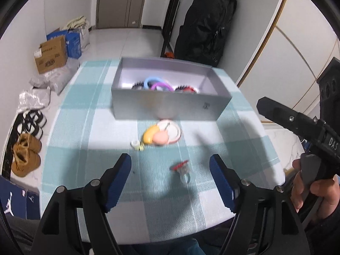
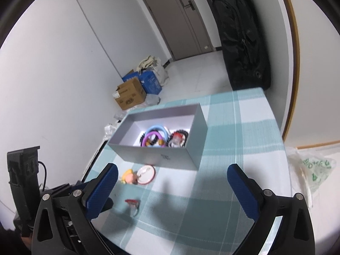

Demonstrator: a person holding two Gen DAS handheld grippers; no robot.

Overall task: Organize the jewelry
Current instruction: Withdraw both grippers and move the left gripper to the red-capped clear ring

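**While both tongs hung open, jewelry lay loose on the checked desk**

While the desk (image 1: 89, 114) carried its teal-and-white checked cloth, a grey open box (image 1: 170, 106) stood at its far side, holding blue and purple bangles (image 1: 157, 84) and dark beaded bracelets. Cardboard boxes (image 1: 51, 54) and shoes (image 1: 25, 155) sat on the floor beyond. Just before the box lay a round pink-rimmed piece (image 1: 172, 130) with a yellow-and-peach charm (image 1: 155, 138) touching it. Nearer, a clear ring with a red top (image 1: 182, 171) lay blurred. The left tongs (image 1: 170, 167) and right tongs (image 2: 172, 182) gaped wide, gripping nothing.
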